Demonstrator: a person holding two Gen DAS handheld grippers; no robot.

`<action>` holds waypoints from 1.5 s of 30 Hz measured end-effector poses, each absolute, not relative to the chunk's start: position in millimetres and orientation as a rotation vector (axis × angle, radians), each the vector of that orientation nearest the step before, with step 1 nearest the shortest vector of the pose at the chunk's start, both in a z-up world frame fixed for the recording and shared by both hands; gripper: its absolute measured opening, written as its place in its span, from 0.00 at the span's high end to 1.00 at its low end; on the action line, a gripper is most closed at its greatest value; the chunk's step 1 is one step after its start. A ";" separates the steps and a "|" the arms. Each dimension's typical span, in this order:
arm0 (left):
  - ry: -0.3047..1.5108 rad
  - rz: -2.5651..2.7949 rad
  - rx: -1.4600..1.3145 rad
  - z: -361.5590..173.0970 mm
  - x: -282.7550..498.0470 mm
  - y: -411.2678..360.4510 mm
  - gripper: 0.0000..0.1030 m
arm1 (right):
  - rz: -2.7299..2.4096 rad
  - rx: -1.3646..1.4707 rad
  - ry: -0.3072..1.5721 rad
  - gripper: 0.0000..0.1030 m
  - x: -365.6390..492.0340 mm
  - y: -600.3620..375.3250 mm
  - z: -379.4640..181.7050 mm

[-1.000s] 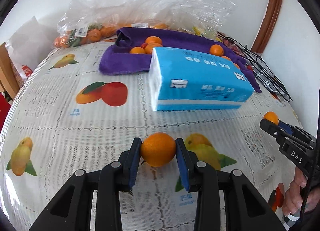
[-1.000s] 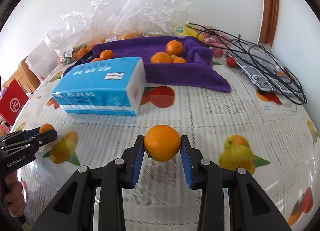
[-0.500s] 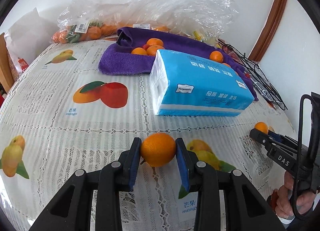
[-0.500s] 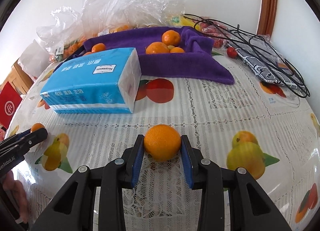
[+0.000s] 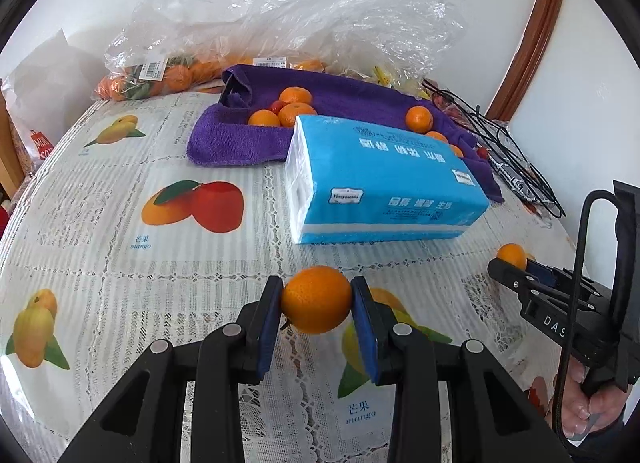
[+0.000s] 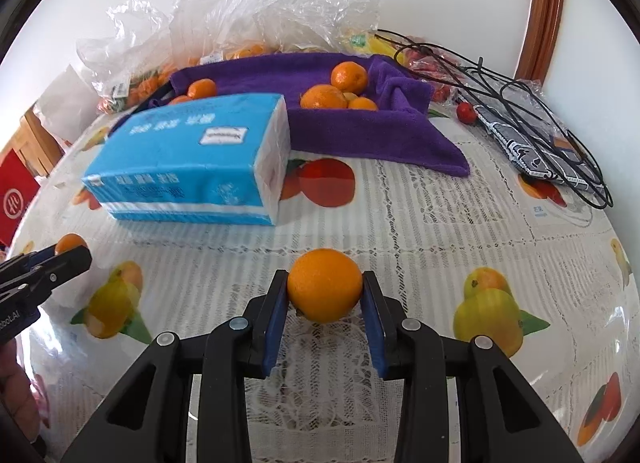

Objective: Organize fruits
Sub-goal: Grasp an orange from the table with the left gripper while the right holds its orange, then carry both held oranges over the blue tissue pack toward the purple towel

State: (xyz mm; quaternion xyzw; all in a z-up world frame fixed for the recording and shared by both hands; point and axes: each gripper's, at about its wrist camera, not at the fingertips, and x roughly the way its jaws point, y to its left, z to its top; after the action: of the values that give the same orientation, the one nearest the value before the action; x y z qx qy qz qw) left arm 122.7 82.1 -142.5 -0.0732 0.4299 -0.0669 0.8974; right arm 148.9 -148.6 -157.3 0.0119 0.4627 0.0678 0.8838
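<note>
My left gripper (image 5: 316,303) is shut on an orange (image 5: 316,299), held above the fruit-print tablecloth. My right gripper (image 6: 325,295) is shut on another orange (image 6: 325,290). Each gripper shows at the edge of the other's view: the right one (image 5: 510,263) with its orange (image 5: 512,255), the left one (image 6: 72,253) with its orange (image 6: 70,242). A purple towel (image 5: 240,135) at the back holds several oranges (image 5: 295,95); the towel also shows in the right wrist view (image 6: 360,131) with oranges (image 6: 323,98).
A blue tissue pack (image 5: 380,179) lies between the grippers and the towel, also in the right wrist view (image 6: 192,159). Clear plastic bags of fruit (image 5: 168,75) sit at the back. Black cables on a patterned pouch (image 6: 532,135) lie at the right. A small red fruit (image 6: 466,113) sits beside the towel.
Both grippers, still holding their oranges, have risen and moved forward; the tissue pack and towel look nearer and lower in both views.
</note>
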 end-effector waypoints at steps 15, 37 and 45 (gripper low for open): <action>0.837 -0.147 -0.136 -97.8 134.1 73.3 0.68 | 0.125 0.047 0.862 0.66 152.0 -156.0 -100.1; 0.799 -0.164 -0.103 -66.6 139.8 63.4 0.68 | 0.143 0.076 0.846 0.66 156.1 -157.4 -78.5; 0.805 -0.190 -0.086 -67.5 140.7 57.8 0.68 | 0.137 0.006 0.812 0.66 156.2 -160.0 -63.6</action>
State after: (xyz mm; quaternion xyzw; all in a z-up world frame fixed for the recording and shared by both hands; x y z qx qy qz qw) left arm 140.7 57.8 -67.5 -0.0419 0.3908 -0.0921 0.9149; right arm 156.2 -160.0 -63.6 0.0028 0.3945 0.0665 0.9165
